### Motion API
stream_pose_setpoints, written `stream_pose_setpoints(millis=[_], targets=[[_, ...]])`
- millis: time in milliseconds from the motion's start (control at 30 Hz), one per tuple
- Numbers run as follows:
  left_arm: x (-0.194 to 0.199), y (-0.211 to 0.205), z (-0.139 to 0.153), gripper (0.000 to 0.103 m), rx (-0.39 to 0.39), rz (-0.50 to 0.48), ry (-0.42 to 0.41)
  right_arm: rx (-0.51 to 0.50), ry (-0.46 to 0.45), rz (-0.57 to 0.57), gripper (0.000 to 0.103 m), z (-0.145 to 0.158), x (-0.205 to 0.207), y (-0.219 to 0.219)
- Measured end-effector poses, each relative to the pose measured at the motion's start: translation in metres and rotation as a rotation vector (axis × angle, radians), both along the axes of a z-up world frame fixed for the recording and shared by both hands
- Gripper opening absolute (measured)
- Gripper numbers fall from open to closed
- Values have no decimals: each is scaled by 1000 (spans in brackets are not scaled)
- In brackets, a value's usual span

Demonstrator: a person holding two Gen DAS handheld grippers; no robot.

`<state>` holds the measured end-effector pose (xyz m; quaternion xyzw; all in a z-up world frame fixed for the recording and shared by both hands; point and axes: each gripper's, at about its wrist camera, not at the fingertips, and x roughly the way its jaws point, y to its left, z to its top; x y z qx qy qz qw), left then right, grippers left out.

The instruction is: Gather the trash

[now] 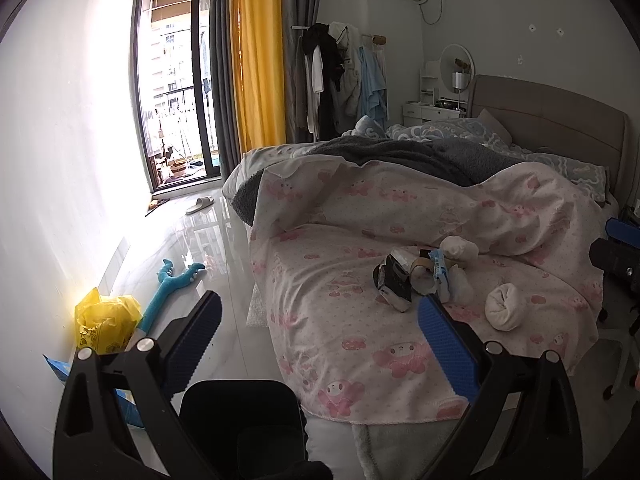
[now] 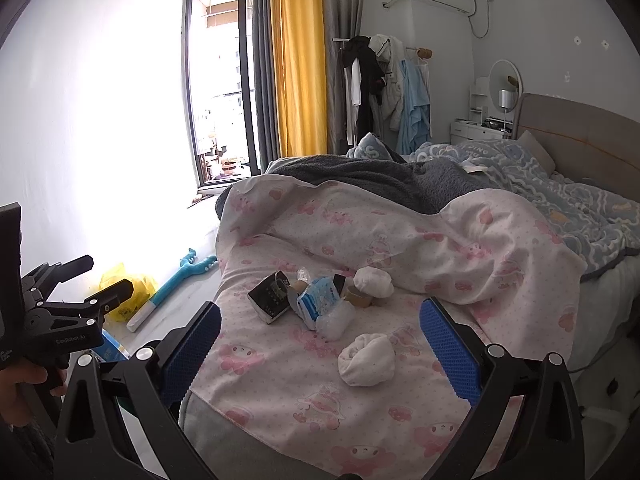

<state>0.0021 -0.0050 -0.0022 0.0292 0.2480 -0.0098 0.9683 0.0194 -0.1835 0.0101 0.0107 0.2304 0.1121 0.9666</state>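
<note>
Both claws are held wide apart and empty. The trash is heaped on the bed, a wad nearest. It lies straight ahead of the right claw, judged nearer than the left claw.

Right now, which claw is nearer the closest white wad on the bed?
Right. The right claw brackets the white wad; the left claw sits off to the wad's left.

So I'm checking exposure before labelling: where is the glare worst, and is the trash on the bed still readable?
Left wrist: wall blown out, floor mirrors the window, trash pile evenly lit. Right wrist: wall washes out; pile sharp; edges bend in both.
</note>
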Motion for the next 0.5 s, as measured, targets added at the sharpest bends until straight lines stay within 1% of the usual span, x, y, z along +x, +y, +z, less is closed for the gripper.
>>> stream_pose_setpoints(millis=[333,367,500], targets=[[4,0,-2,100,11,9,5,-14,6,-3,100,-1,1,3],[5,0,-2,100,19,11,3,-21,9,0,100,-9,3,3],[6,0,-2,100,20,15,-2,-17,41,11,100,-18,8,4]])
